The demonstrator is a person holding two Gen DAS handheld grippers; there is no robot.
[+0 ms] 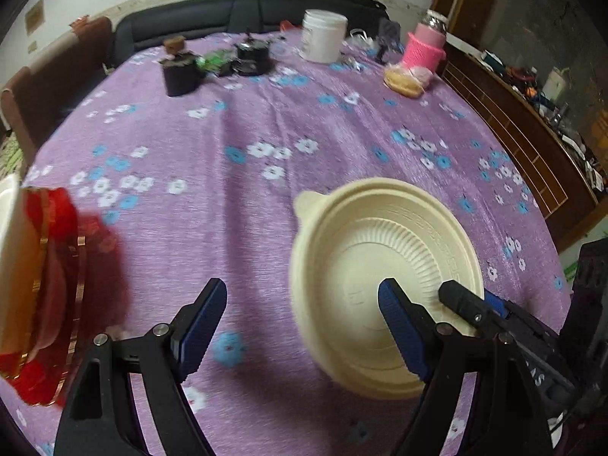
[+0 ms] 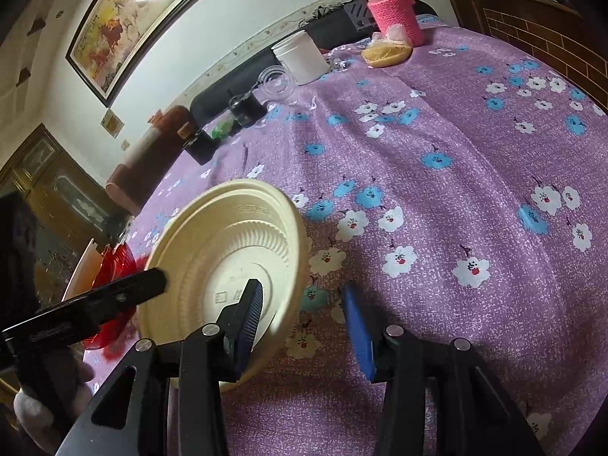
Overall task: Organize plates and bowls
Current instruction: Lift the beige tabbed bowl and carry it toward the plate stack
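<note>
A cream plastic bowl (image 1: 383,285) lies upside down on the purple flowered tablecloth (image 1: 247,190). My left gripper (image 1: 300,317) is open above the cloth, its right finger over the bowl's left part. The bowl also shows in the right wrist view (image 2: 224,266), tilted. My right gripper (image 2: 304,315) is open, its left finger over the bowl's base and its right finger beside the rim. A red plate (image 1: 49,296) with a cream dish (image 1: 11,258) stands at the far left; the red plate shows in the right wrist view (image 2: 114,285) behind the other gripper's finger (image 2: 114,296).
At the table's far side stand a white jar (image 1: 323,36), a pink-sleeved bottle (image 1: 423,45), a bagged bun (image 1: 404,81), and dark small items (image 1: 212,64). A wooden cabinet (image 1: 532,133) runs along the right. A dark sofa (image 1: 228,19) is behind the table.
</note>
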